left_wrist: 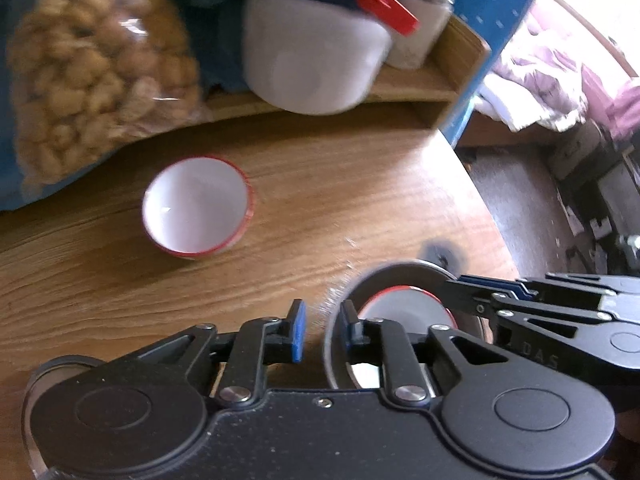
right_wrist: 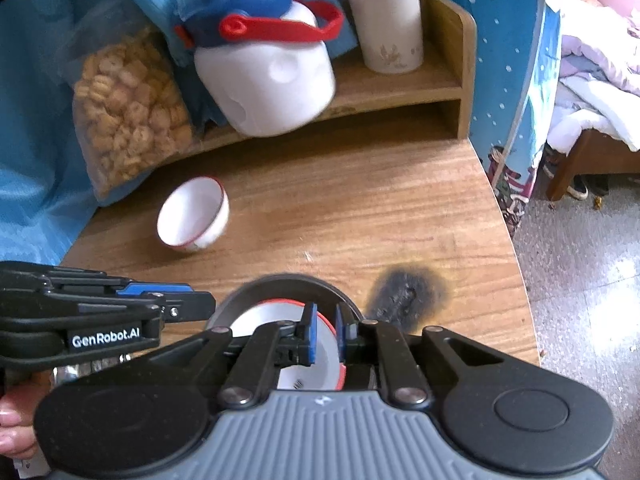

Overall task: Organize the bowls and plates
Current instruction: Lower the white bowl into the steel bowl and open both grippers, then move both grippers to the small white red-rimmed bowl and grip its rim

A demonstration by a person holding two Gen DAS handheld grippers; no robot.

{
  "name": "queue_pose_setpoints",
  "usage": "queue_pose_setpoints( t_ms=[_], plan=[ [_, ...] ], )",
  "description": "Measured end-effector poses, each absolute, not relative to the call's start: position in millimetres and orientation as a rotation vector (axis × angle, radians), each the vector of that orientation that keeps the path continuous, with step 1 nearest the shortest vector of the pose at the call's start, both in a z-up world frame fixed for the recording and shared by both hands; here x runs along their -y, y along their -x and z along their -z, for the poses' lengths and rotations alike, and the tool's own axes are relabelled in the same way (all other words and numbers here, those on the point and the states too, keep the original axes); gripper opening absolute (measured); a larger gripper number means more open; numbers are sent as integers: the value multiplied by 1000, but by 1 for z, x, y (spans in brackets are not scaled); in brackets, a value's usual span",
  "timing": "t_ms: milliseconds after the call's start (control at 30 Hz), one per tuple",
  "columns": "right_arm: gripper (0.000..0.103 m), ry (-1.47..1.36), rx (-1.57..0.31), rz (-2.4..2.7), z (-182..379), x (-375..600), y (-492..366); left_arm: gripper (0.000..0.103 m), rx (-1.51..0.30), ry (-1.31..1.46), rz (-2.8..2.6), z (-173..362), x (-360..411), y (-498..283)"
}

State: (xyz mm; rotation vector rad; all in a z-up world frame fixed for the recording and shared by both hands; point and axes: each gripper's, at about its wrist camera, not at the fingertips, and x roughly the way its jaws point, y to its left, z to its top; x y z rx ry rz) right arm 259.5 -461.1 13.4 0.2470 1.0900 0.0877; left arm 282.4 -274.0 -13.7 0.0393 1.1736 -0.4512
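A white bowl with a red rim [left_wrist: 198, 208] stands alone on the wooden table, also in the right wrist view [right_wrist: 192, 214]. A second red-rimmed white bowl [right_wrist: 276, 316] sits inside a grey metal plate [right_wrist: 288, 284] near the front; both show in the left wrist view, the bowl [left_wrist: 404, 306] and the plate [left_wrist: 400, 270]. My right gripper [right_wrist: 325, 334] is shut on that bowl's rim, also seen from the left [left_wrist: 460, 286]. My left gripper [left_wrist: 322, 330] is open; its right finger reaches the plate's left edge. It also shows in the right wrist view [right_wrist: 188, 302].
A wooden shelf [right_wrist: 400, 84] at the back holds a white jug with a blue lid and red handle [right_wrist: 264, 80] and a white flask [right_wrist: 386, 20]. A bag of snacks [right_wrist: 128, 108] leans at the left. A burn mark [right_wrist: 404, 292] lies near the table's right edge.
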Motion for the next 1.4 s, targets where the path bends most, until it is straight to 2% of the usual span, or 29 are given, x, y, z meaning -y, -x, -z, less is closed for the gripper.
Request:
queue_pose_setpoints(
  t_ms=[33,100,133,167,200,300,367,467,533,1400],
  plan=[
    [14,-250,-1083,-93,-15,459,-260,32,-1164,-25,434,11,268,-284],
    [18,-252,-1073,-101,-17,454,-263,53,-1140,-2,396,8,256,-286],
    [29,-252,-1069,-105,-18,452,-264,59,-1127,7,373,6,250,-287],
    [40,-252,-1064,-109,-18,449,-266,71,-1113,17,349,5,244,-289],
    [45,-251,-1061,-111,-19,446,-267,80,-1101,26,328,3,239,-290],
    [62,-243,-1060,-115,-19,435,-273,96,-1076,55,259,2,219,-297],
    [78,-241,-1060,-114,-18,429,-277,102,-1074,77,223,3,206,-305],
    [96,-241,-1056,-102,-16,420,-283,102,-1078,112,184,8,186,-315],
    [103,-233,-1055,-78,-14,415,-287,102,-1089,115,148,13,175,-322],
    [103,-150,-1140,-8,15,378,-356,102,-1143,-25,169,50,145,-398]
  ],
)
